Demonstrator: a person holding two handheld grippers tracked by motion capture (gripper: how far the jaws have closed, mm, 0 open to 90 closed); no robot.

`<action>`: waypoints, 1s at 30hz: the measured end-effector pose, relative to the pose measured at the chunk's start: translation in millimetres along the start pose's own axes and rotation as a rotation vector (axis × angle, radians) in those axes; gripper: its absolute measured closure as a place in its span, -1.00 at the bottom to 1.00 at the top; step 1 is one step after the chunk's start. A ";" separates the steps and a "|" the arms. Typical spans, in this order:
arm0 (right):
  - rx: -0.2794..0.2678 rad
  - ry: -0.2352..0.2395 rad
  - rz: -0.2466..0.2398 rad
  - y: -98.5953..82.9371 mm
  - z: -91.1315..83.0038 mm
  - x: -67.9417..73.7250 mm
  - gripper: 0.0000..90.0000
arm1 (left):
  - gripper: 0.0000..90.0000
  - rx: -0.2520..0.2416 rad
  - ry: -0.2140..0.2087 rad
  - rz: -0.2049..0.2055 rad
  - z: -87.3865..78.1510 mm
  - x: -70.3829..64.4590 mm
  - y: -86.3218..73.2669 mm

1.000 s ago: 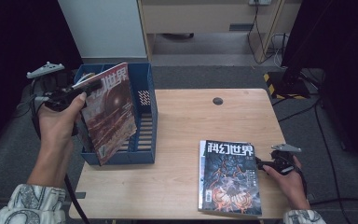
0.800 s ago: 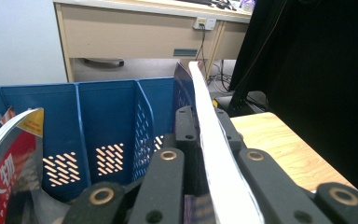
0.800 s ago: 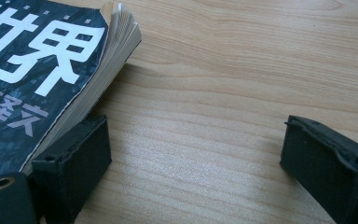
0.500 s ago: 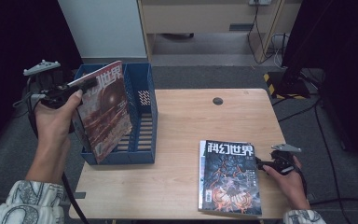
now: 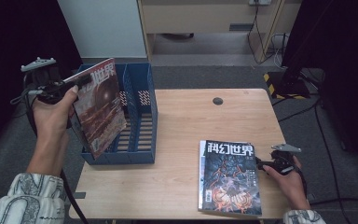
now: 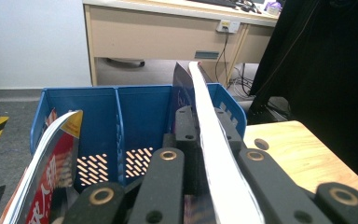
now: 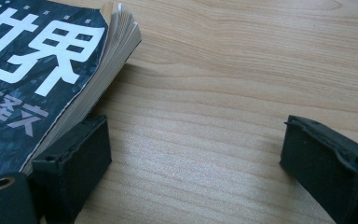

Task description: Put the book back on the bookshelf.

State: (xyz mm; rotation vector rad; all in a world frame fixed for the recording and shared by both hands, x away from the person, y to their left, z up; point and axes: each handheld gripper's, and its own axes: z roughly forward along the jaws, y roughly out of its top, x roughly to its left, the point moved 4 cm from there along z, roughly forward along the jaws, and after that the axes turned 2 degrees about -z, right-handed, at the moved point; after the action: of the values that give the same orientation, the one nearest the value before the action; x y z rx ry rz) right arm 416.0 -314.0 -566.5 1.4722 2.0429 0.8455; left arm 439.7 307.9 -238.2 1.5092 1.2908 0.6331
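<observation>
A red-brown covered magazine (image 5: 100, 107) hangs upright over the left part of the blue file rack (image 5: 140, 119), its lower edge down at the rack's front. My left gripper (image 5: 77, 83) is shut on its upper edge. In the left gripper view the jaws of the left gripper (image 6: 205, 123) clamp the magazine's white page edge (image 6: 212, 158), with the rack (image 6: 98, 112) behind. A dark-covered magazine (image 5: 228, 175) lies flat near the table's front right. My right gripper (image 5: 265, 164) rests at its right edge. That right gripper (image 7: 196, 154) is open, one pad (image 7: 74, 154) against the pages of the dark magazine (image 7: 32, 79).
Another red-covered magazine (image 6: 42, 177) shows at the rack's left side; I cannot tell which compartment it stands in. The wooden table (image 5: 191, 116) has a round black grommet (image 5: 218, 101) at the back. Beyond stand a cabinet (image 5: 205, 18) and cables on the floor.
My left gripper has carried the red-brown magazine slightly left and up, holding it more upright over the rack. The right gripper and the dark magazine have stayed put.
</observation>
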 end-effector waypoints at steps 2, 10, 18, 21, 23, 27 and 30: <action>0.000 0.000 0.000 0.0 0.0 0.0 -0.81 | 0.86 -0.001 0.007 0.001 3.0 1.4 -0.3; -0.002 -0.002 0.005 -0.1 0.0 0.4 -0.81 | 0.86 -0.032 0.025 -0.021 15.3 8.5 -3.0; -0.002 -0.003 0.005 -0.1 0.0 0.5 -0.81 | 0.86 -0.086 0.035 -0.037 26.9 14.4 -5.3; -0.002 -0.003 0.005 -0.1 0.0 0.5 -0.81 | 0.86 -0.087 0.039 -0.038 31.6 14.9 -8.5; -0.002 -0.003 0.005 -0.1 0.0 0.5 -0.81 | 0.86 -0.093 0.038 -0.043 34.2 15.7 -10.8; -0.002 -0.003 0.004 -0.1 0.0 0.4 -0.81 | 0.86 -0.111 0.039 -0.048 38.3 17.0 -14.5; -0.001 -0.002 0.006 -0.2 -0.1 0.6 -0.81 | 0.86 -0.124 0.037 -0.050 41.2 17.2 -17.5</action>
State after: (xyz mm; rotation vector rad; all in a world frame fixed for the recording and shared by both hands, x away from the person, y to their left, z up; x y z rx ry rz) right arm 415.7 -313.5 -566.6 1.4791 2.0371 0.8467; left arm 473.3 308.1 -272.3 1.3656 1.2895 0.6991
